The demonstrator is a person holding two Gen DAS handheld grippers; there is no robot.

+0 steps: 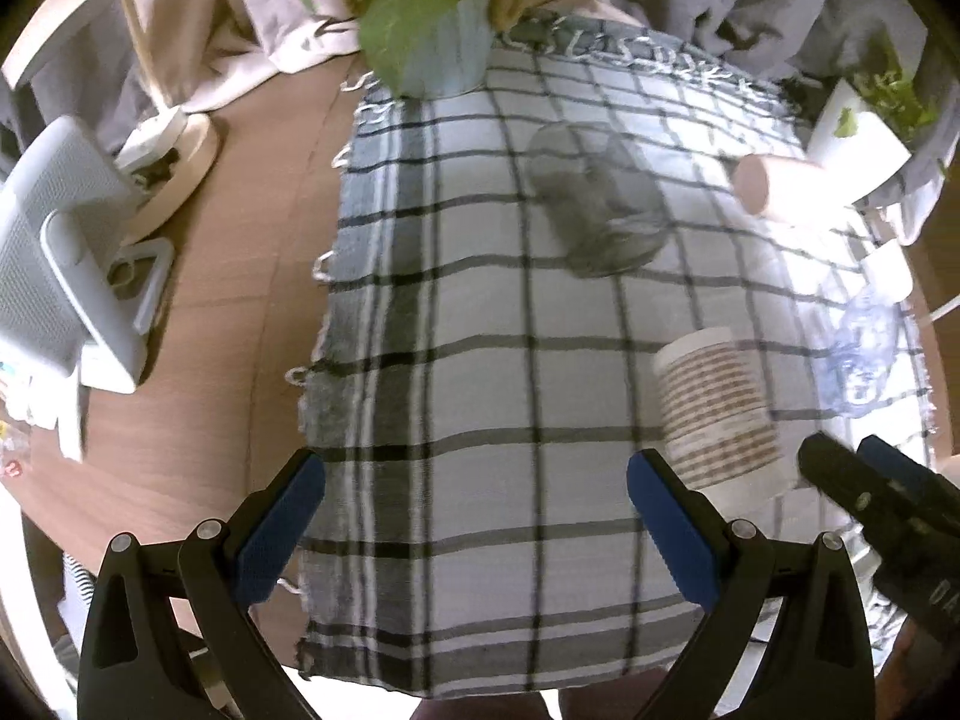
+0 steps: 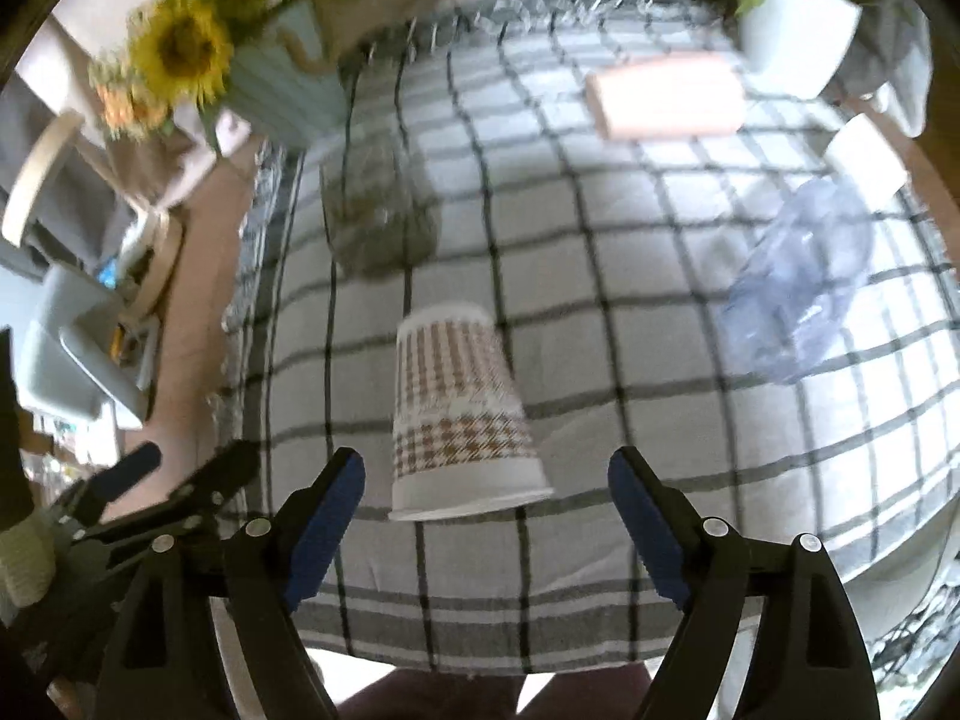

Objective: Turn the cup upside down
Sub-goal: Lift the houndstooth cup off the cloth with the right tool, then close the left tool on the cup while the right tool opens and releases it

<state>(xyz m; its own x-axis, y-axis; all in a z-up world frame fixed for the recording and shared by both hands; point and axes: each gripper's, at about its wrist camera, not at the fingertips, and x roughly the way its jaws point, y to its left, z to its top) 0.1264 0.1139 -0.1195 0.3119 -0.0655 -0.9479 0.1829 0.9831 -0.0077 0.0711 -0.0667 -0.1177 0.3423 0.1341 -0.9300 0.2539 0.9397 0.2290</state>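
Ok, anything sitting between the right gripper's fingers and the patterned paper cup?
Nothing: in the right wrist view only bare checked cloth lies between the open right gripper and the paper cup, which stands rim-down just ahead.

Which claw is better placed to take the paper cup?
Right, probably. The paper cup stands rim-down straight ahead of the open right claw, roughly centred between its fingers. The open left claw faces bare cloth; the cup lies off to its right.

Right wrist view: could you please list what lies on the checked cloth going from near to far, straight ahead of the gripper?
Right gripper → patterned paper cup, rim down → dark glass jar → sunflower vase.
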